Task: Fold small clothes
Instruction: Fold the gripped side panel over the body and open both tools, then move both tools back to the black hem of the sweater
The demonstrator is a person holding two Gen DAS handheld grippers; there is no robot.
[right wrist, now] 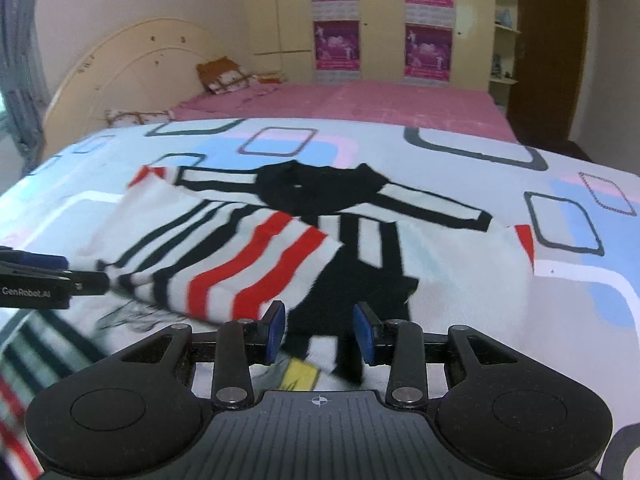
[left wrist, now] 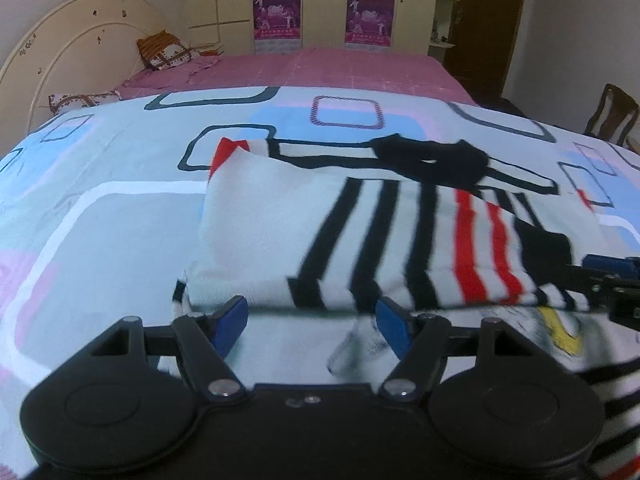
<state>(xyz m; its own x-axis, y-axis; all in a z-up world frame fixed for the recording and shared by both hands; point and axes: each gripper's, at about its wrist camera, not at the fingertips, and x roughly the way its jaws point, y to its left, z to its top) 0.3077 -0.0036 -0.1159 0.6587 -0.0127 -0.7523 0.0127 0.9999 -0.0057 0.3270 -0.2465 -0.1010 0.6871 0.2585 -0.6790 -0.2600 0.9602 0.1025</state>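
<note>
A bed with a pink sheet sits by yellow cupboards; a patterned blanket covers the near part; on it lies a striped shirt, partly folded; left claw and right claw are both spread apart, holding nothing.

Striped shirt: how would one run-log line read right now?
striped shirt partly folded on bedsheet | left gripper open | right gripper open
</note>
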